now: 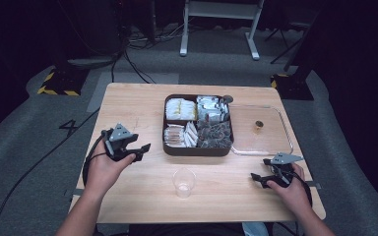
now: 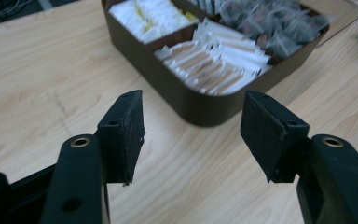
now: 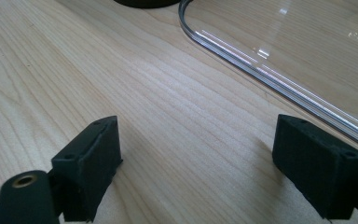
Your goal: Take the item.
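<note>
From above, the dark box [image 1: 198, 147] of packets sits mid-table, a clear lid [image 1: 286, 129] at its three o'clock, a plastic cup [image 1: 183, 182] at six. The left gripper [image 2: 192, 135], in its own view, gapes empty toward the box's sachets [image 2: 214, 63]. The right gripper [image 3: 200, 168], likewise wide and empty, faces the lid's rim; a careless sweep could likely topple the light cup.

dark packets [image 2: 279, 23] blurred, clear lid [image 3: 298, 51] cropped
</note>
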Action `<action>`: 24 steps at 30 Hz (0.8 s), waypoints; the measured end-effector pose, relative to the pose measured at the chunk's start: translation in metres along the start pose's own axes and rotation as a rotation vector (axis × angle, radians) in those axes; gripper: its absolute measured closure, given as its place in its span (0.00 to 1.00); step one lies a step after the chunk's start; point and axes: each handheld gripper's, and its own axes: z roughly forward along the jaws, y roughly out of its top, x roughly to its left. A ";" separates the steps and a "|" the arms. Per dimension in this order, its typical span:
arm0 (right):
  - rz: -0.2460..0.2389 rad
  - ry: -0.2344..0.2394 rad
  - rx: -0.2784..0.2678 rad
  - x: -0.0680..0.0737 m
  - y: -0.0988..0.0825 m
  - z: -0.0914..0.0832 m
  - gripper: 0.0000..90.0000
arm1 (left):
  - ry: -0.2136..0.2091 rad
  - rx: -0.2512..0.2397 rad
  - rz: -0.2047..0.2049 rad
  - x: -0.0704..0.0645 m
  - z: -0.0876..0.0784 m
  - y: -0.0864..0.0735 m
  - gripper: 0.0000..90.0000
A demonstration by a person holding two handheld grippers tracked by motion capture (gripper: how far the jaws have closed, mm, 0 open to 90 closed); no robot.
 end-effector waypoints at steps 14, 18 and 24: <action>0.001 0.001 -0.001 0.000 0.000 0.000 0.17 | -0.061 -0.004 0.034 0.011 0.041 0.062 0.43; -0.001 0.003 -0.001 -0.001 0.000 0.000 0.18 | -0.096 -0.004 0.038 0.009 0.056 0.076 0.43; -0.002 0.004 -0.001 -0.001 0.000 0.000 0.18 | -0.120 0.014 0.053 0.010 0.078 0.092 0.43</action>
